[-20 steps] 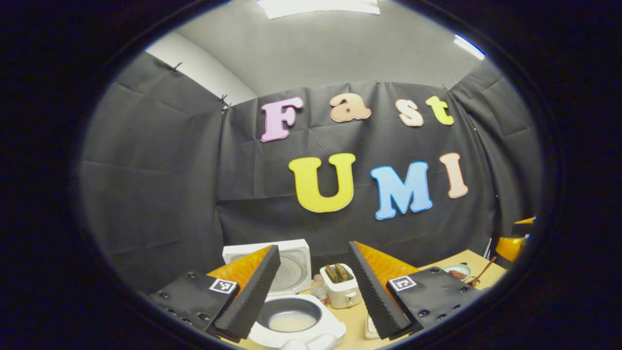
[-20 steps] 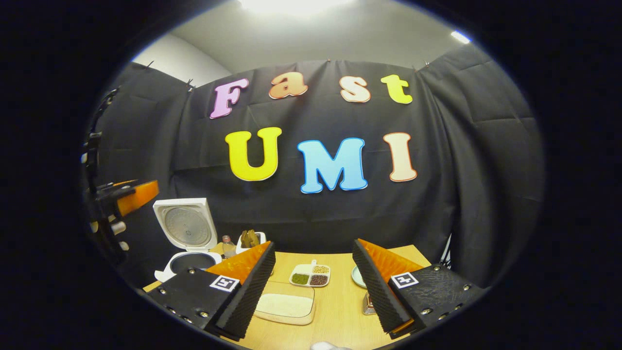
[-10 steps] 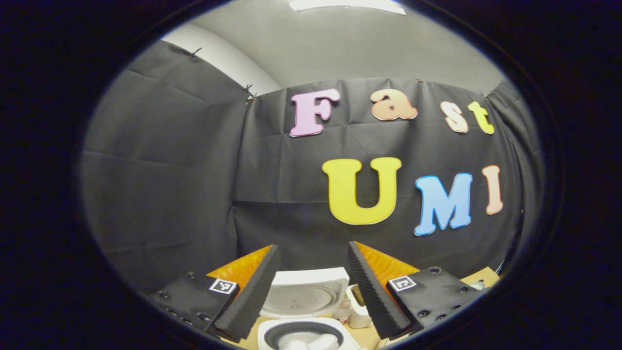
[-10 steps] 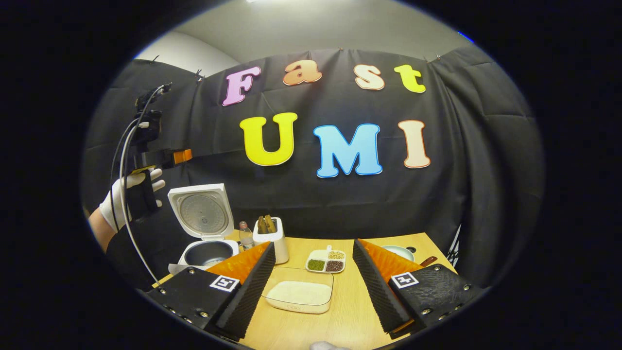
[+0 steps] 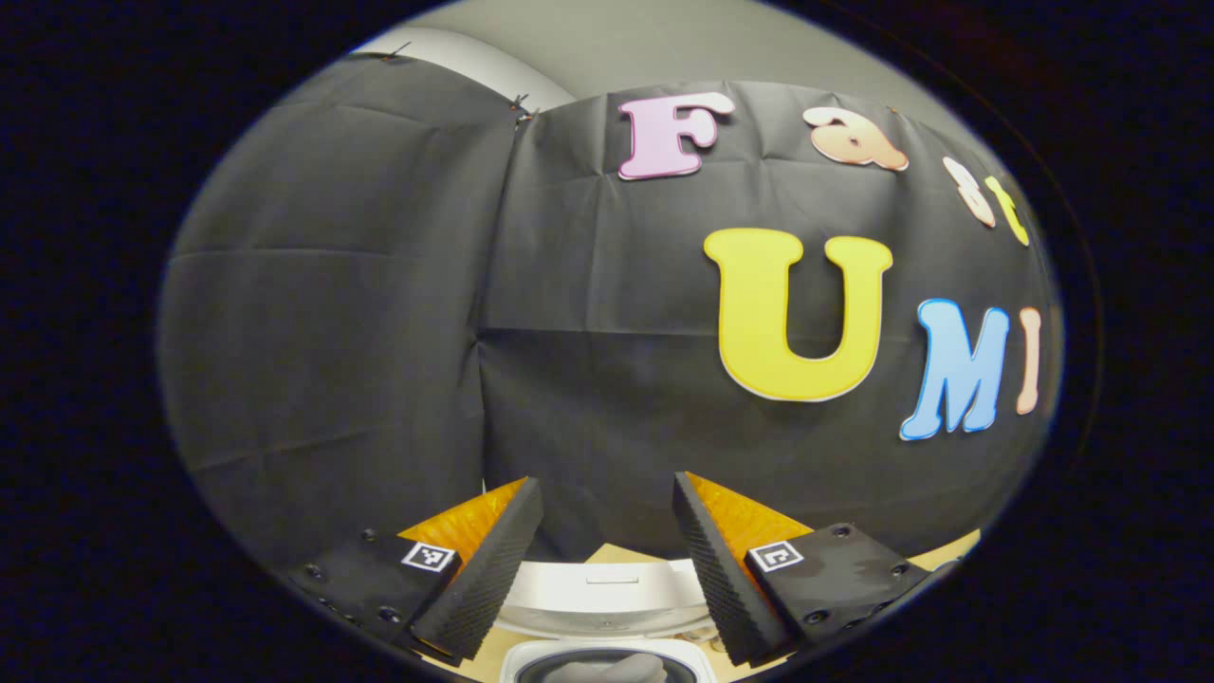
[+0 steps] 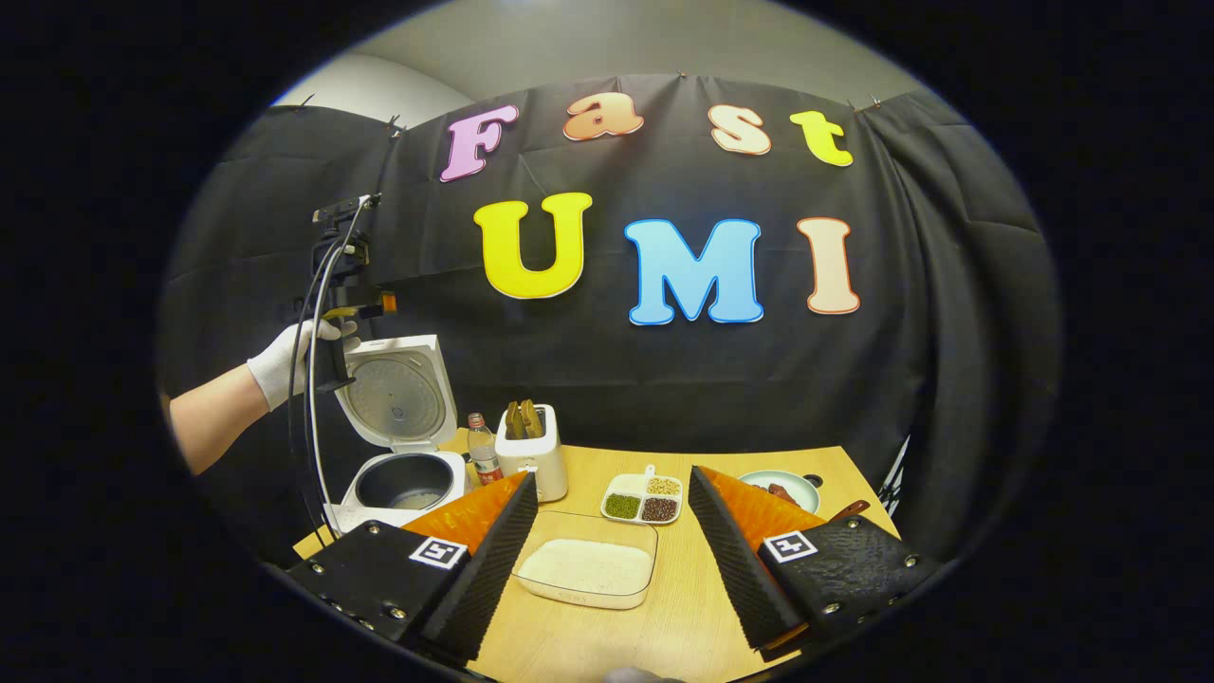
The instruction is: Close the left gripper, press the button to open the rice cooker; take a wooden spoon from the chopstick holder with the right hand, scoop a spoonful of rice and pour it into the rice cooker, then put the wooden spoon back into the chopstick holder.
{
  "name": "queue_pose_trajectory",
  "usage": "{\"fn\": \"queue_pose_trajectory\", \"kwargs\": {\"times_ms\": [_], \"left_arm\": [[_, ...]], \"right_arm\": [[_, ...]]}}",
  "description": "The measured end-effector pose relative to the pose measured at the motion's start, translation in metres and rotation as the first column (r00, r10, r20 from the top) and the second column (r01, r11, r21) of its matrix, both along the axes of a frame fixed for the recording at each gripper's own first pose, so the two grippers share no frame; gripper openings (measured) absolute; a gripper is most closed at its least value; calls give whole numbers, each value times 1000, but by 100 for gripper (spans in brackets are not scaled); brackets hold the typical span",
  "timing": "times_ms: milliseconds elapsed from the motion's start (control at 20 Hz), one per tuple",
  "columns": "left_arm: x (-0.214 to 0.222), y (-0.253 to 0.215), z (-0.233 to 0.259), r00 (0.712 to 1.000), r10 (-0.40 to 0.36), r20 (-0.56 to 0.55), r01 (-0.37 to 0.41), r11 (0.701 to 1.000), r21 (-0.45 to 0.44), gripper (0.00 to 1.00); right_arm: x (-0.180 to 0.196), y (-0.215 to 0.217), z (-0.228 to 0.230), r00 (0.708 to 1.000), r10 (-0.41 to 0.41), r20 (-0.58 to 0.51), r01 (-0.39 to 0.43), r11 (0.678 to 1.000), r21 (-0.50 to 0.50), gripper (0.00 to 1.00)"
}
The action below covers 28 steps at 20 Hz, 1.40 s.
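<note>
- We see the white rice cooker (image 6: 403,446) with its lid raised.
- Left gripper (image 5: 607,517): fingers apart, above the cooker.
- Right gripper (image 6: 612,507): fingers apart, empty, right of the cooker.

Glove: white, on the left hand (image 6: 285,365).
Cables: dark loops trailing below it.
Gripper mounts: black plates, screws, square tags.

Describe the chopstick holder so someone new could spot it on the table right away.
Start at the white rice cooker with its lid raised, at the table's back left. Just right of it, past a small bottle, stands the chopstick holder: a white upright box, the only container with brown wooden handles sticking out of its top.
</note>
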<state>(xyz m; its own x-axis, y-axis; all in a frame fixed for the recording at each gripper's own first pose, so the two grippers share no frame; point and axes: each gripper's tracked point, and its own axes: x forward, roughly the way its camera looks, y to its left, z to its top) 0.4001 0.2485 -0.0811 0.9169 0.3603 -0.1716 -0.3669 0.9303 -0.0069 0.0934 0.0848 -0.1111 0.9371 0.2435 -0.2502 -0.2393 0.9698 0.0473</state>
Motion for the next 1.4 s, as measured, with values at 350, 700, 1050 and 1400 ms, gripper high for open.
{"fn": "queue_pose_trajectory", "kwargs": {"times_ms": [350, 700, 1050, 1400], "left_arm": [[20, 2, -40, 989, -24, -146, 20, 999, -26, 95], [2, -10, -43, 978, -52, -202, 39, 997, -64, 96], [-77, -49, -75, 956, -95, -277, 63, 991, -122, 96], [-137, -80, -146, 894, -157, -419, 72, 975, -210, 94]], "right_arm": [[5, 4, -11, 999, 4, -44, -2, 999, 39, 98], [6, 3, -11, 999, 11, -48, -8, 998, 63, 98], [-3, -5, -16, 998, 4, -58, 0, 998, 70, 98], [-18, -11, -15, 998, 1, -56, 4, 996, 87, 98]]}}
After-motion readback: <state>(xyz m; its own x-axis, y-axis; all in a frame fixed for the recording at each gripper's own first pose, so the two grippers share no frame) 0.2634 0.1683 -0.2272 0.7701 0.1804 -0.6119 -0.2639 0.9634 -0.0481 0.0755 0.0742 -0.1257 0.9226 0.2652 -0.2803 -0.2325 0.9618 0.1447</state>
